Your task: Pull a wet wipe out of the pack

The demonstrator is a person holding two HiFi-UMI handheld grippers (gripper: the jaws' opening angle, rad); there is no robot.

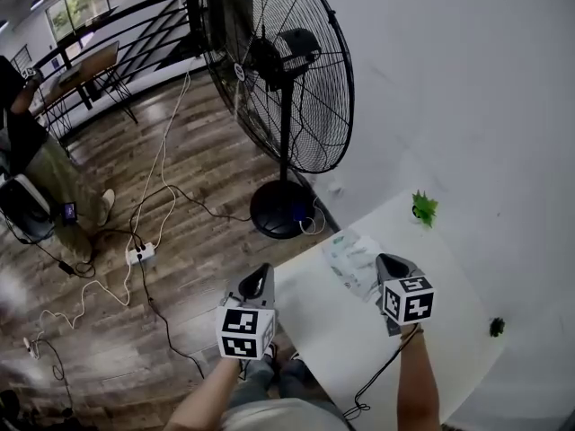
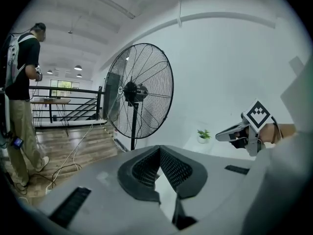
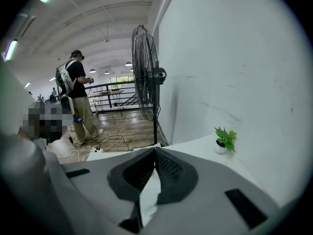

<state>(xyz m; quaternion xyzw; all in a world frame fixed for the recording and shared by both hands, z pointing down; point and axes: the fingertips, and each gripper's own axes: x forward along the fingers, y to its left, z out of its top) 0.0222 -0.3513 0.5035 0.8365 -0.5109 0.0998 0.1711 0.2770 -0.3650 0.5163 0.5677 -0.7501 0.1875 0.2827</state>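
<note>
Left gripper (image 1: 260, 275) hangs by the bench's (image 1: 328, 335) near edge, jaws together on nothing. Right gripper (image 1: 388, 264) hovers over the wipe pack (image 1: 347, 255), jaws also closed and empty. Pack lies flat on the bench, partly under the right gripper. Its long axis seems to run diag. from the bench's far-left edge toward that gripper; can't tell which end has the opening. Best approach, prob.: open the right jaws, drop straight onto the top flap, and pin a short end w/ the left so the pack won't lift.
</note>
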